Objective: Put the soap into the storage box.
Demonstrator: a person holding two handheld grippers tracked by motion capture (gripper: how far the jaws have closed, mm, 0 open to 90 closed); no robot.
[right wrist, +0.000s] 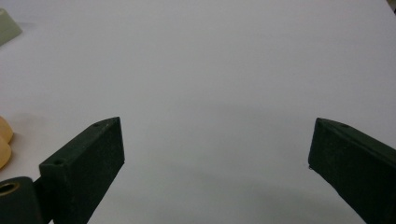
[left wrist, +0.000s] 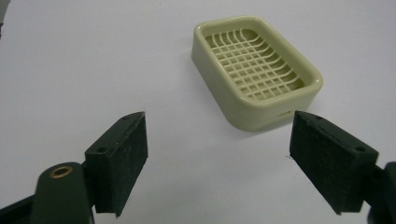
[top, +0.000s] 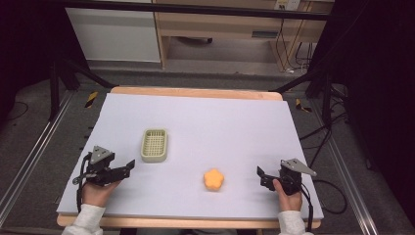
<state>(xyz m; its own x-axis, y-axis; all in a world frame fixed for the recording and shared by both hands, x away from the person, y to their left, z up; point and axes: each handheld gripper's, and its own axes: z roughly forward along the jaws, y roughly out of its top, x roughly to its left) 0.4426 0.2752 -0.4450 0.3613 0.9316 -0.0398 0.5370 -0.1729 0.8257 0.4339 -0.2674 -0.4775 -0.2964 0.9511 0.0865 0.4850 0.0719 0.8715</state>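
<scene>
I held both the left gripper (top: 128,168) and right gripper (top: 261,175) agape, empty; soap dish (top: 154,145) lay just beyond the left, orange soap (top: 213,179) between them.

Pale green gridded soap dish (top: 154,145), orange, seemingly flower-shaped soap (top: 213,179), lilac table (top: 205,122).

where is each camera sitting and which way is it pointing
High view: above the person's table edge, looking forward and down; both hands with left gripper and right gripper.
Left gripper view: rides that gripper, facing the soap dish; open fingers rise below.
Right gripper view: faces bare mat; open fingers, orange soap at left.
Shared: the dish appears in all three.
</scene>
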